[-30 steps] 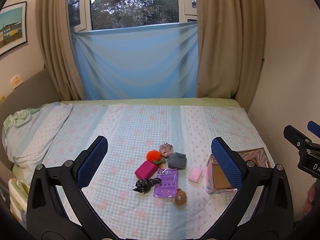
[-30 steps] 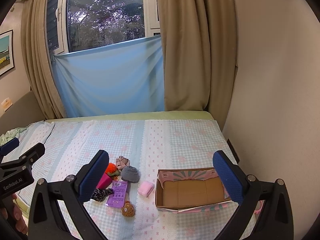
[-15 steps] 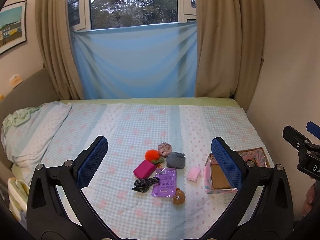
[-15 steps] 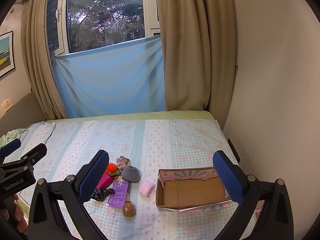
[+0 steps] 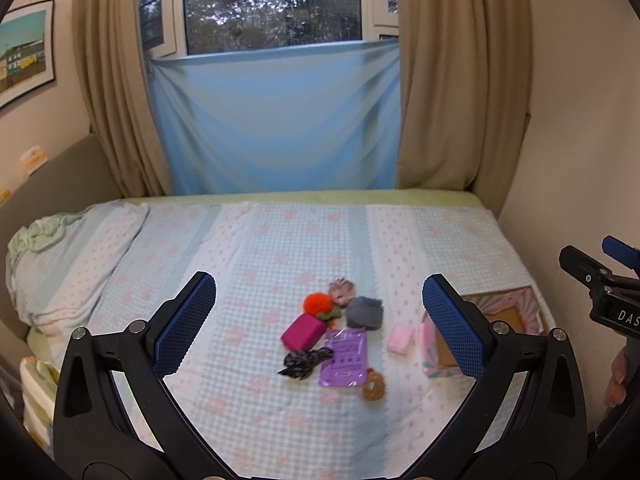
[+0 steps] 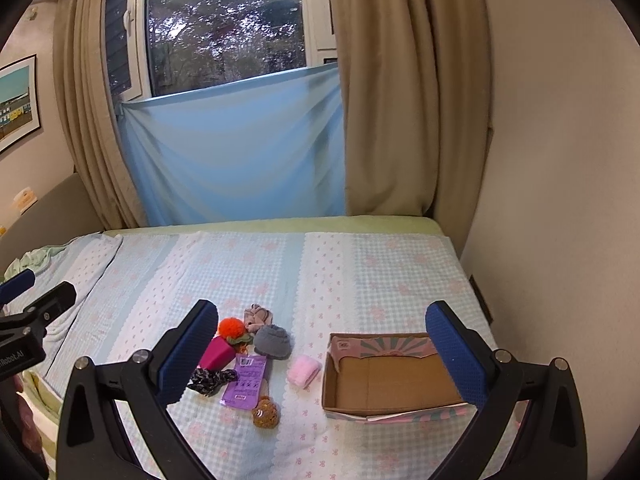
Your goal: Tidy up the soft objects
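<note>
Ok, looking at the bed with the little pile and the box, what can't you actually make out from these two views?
- Purple packet: print too small to read, both views.
- Cardboard box: left wrist view, near wall hidden behind the left gripper's finger.
- Magenta block: right wrist view, partly behind the right gripper's finger.
- Right gripper: left wrist view, cut off by the frame edge.

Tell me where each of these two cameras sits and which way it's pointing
Left wrist: rides the left gripper, held above the bed, facing the window; both open blue fingers frame the pile of soft items, and the right gripper's tip shows at the right edge.
Right wrist: rides the right gripper, further right, facing the same way over the cardboard box; the left gripper's tip shows at the left edge.
Shared: the bed, the box, the pink roll, the blue cloth.
</note>
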Tool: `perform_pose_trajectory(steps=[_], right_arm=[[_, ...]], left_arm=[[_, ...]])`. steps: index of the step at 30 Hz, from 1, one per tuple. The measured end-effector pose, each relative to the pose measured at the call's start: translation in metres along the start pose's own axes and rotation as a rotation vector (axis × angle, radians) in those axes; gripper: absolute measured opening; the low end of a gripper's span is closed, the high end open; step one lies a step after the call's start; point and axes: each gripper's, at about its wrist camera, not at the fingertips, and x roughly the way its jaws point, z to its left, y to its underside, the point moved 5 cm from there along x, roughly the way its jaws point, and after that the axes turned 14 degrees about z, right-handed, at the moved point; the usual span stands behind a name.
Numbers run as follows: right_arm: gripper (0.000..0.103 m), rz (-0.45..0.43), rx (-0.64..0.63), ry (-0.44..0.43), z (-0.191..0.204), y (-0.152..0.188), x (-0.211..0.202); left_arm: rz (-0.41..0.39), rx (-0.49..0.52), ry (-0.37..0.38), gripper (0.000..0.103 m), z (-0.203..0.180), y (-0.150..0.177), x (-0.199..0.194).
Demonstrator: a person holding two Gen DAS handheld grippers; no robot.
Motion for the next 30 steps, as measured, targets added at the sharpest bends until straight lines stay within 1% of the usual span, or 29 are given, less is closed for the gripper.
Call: perform_pose_trajectory(steps=[2, 4, 9, 11, 14, 18, 20, 23, 25, 26, 27, 28, 30], right_arm=[[0.103, 0.007, -0.003, -0.011, 0.004, 0.004, 0.009], [0.103, 0.034, 0.000, -0.018, 0.012, 0.009, 0.022], [0.103, 0.086, 0.045, -0.006, 0.040, 0.021, 0.050], [0.103, 0.114, 0.069, 0.004, 0.049, 0.024, 0.060], [0.103, 0.153, 0.118, 0.008, 0.067, 0.033, 0.081], [0.103, 0.226, 0.182, 0.004, 0.097, 0.049, 0.118], [0.103, 0.245, 0.211, 0.003, 0.109, 0.056, 0.133], [0.103, 0.292, 0.255, -0.031, 0.130, 0.070, 0.164], [0.103, 0.321, 0.275, -0.055, 0.143, 0.078, 0.184], [0.103, 0.341, 0.285, -0.067, 0.149, 0.083, 0.196], [0.102, 0.375, 0.297, -0.084, 0.156, 0.091, 0.213], [0.101, 0.398, 0.300, -0.085, 0.159, 0.093, 0.223], [0.095, 0.461, 0.321, -0.068, 0.166, 0.106, 0.256]], left_arm=[[0.044, -0.003, 0.011, 0.103, 0.013, 0.005, 0.014], [0.084, 0.000, 0.030, 0.103, 0.027, 0.008, 0.028], [0.171, 0.026, 0.078, 0.103, 0.065, 0.010, 0.069], [0.200, 0.051, 0.104, 0.103, 0.080, 0.008, 0.088], [0.229, 0.100, 0.121, 0.103, 0.101, 0.005, 0.119], [0.287, 0.152, 0.160, 0.103, 0.122, -0.001, 0.170], [0.319, 0.186, 0.174, 0.103, 0.128, -0.004, 0.198], [0.378, 0.231, 0.209, 0.102, 0.127, -0.005, 0.241], [0.454, 0.264, 0.253, 0.103, 0.121, -0.003, 0.277], [0.487, 0.277, 0.261, 0.103, 0.118, -0.002, 0.297], [0.513, 0.291, 0.262, 0.102, 0.114, 0.001, 0.313], [0.540, 0.307, 0.259, 0.102, 0.112, 0.003, 0.329], [0.587, 0.344, 0.251, 0.102, 0.102, 0.009, 0.360]])
